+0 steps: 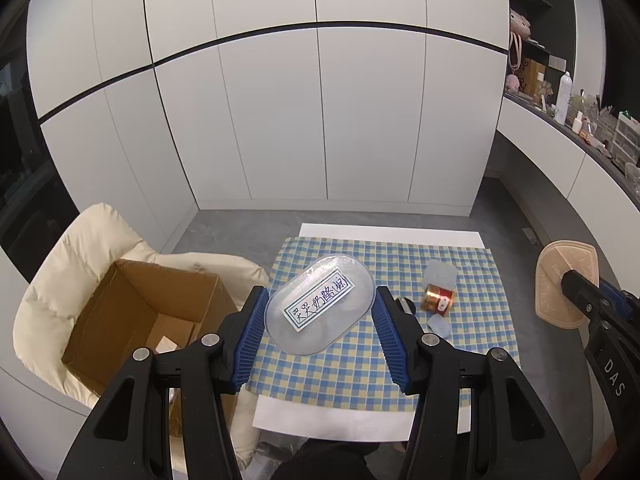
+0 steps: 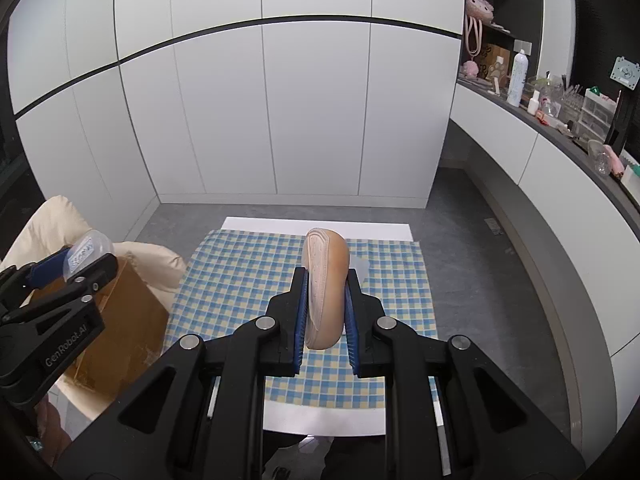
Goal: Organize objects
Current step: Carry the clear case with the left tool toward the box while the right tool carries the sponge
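Nearest us, our left gripper (image 1: 319, 322) pinches a clear oval plastic tub with a handwritten white label (image 1: 320, 304) between its 2 blue pads, just right of the open brown cardboard box (image 1: 136, 316). Our right gripper (image 2: 325, 304) clamps a beige padded insole-like piece (image 2: 325, 284) on edge above the blue-and-yellow checked cloth (image 2: 240, 280). Farther on the cloth, a copper-coloured spool (image 1: 437, 298) and small translucent bits are hard to identify.

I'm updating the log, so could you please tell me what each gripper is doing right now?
Left gripper: closed on the clear labelled container.
Right gripper: closed on the beige shoe insole.
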Demonstrator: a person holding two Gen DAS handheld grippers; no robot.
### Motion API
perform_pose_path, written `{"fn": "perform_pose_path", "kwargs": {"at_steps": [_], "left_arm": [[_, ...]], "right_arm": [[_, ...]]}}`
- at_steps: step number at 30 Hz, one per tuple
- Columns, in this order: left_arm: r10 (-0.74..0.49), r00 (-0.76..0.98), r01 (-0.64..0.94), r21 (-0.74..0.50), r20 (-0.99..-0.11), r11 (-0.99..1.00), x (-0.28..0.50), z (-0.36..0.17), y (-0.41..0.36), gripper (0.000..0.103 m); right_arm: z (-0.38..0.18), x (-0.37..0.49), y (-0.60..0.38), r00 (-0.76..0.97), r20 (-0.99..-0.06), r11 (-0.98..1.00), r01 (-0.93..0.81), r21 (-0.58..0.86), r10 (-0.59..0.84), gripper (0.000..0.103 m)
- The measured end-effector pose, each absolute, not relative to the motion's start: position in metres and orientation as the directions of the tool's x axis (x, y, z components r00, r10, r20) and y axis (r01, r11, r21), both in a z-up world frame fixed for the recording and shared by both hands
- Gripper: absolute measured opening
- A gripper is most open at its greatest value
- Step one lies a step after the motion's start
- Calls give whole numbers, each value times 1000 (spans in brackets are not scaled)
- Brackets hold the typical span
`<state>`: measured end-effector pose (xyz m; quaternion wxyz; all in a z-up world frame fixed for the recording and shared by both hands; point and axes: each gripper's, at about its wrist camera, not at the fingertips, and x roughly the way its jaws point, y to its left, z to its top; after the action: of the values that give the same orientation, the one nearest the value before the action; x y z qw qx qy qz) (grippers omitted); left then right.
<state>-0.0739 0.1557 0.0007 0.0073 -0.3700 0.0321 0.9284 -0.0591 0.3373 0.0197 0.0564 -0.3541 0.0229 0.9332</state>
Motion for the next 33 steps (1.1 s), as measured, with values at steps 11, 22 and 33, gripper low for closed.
{"fn": "perform_pose_path", "kwargs": {"at_steps": [11,22,33], "left_arm": [[-26,-732,-30,71,-681,-997,-42,-2,150,54],[-3,-712,-53,58,-702,-997,-9,-16,140,54],[-25,-708,-36,71,-705,-997,18,-25,133,54]], "right_arm": [[11,-30,337,-725,-673,-986,-161,-47,150,17],[-3,-1,323,-722,-685,-995,-98,-33,94,17],[-11,33,318,-722,-688,-997,-77,-29,76,17]]}}
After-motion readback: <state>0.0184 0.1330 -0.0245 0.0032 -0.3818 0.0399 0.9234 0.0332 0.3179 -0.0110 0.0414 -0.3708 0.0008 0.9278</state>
